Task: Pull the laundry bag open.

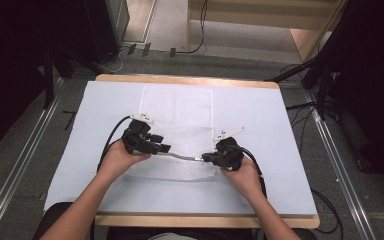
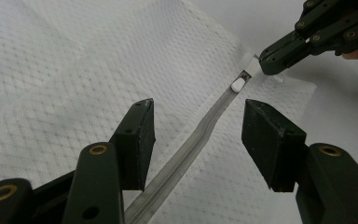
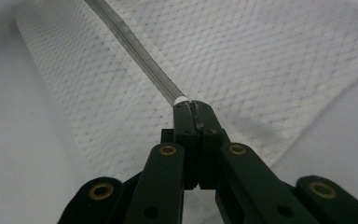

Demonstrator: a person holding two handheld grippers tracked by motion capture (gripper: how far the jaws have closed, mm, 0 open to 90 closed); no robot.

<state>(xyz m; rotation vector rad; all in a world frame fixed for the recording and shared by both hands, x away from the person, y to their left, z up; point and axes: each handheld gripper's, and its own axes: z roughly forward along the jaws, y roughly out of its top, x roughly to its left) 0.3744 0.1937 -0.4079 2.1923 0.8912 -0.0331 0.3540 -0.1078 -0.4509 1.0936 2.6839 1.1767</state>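
Right tool (image 3: 192, 106) pinches the zipper pull (image 2: 238, 84) of the mesh bag (image 1: 180, 115); left tool (image 2: 196, 140) straddles the zipper (image 2: 191, 149), wide and unclamped, so pulling may drag the bag

zipper pull (image 3: 181, 99) mostly hidden inside the right gripper (image 3: 192, 108)
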